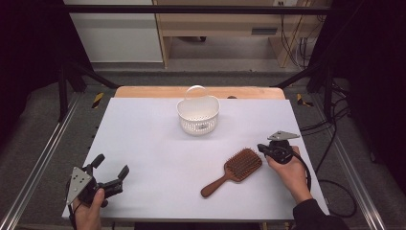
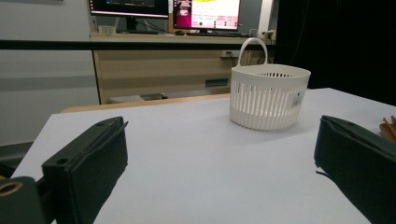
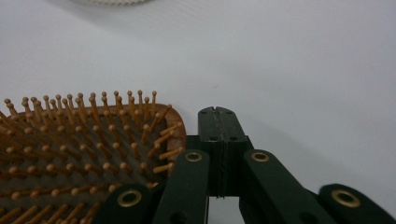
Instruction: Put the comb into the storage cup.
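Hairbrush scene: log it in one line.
left hand-held gripper open, empty | right hand-held gripper shut, beside hairbrush head | basket upright

On the table (image 1: 143, 143) before me, the basket (image 1: 198, 115) stands at the far middle, the hairbrush (image 1: 233, 171) lies nearer and to the right, just beside my right gripper (image 1: 262, 148), and my left gripper (image 1: 111, 167) sits at the near left corner.
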Available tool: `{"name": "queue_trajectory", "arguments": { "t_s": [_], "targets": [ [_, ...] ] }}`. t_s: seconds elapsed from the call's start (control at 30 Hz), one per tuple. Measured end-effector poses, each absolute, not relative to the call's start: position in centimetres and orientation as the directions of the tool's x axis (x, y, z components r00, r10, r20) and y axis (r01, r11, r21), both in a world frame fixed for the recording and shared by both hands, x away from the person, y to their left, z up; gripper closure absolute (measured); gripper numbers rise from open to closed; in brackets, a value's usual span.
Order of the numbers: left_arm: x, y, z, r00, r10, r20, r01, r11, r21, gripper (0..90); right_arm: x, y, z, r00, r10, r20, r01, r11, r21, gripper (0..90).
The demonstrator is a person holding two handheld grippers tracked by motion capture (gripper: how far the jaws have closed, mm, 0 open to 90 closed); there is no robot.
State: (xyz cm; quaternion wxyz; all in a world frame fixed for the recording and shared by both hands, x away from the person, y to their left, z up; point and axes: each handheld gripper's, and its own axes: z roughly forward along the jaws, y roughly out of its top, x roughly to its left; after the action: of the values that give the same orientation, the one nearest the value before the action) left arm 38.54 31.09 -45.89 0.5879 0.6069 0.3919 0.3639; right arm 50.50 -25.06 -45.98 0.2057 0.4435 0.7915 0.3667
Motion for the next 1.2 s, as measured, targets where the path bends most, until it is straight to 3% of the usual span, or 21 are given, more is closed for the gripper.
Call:
{"name": "queue_trajectory", "arguments": {
  "t_s": [0.77,1.2],
  "targets": [
    [38.6,31.0,-46.0,0.433,0.901,-0.026,0.057,0.002,0.998,3.0,48.0,-24.5,-46.7,-0.528,0.846,0.074,0.595,0.306,0.743,90.0],
    [38.5,31.2,-46.0,0.426,0.904,-0.032,0.062,0.006,0.998,3.1,46.7,-21.6,-46.8,-0.527,0.847,0.067,0.583,0.303,0.754,90.0]
  ]
}}
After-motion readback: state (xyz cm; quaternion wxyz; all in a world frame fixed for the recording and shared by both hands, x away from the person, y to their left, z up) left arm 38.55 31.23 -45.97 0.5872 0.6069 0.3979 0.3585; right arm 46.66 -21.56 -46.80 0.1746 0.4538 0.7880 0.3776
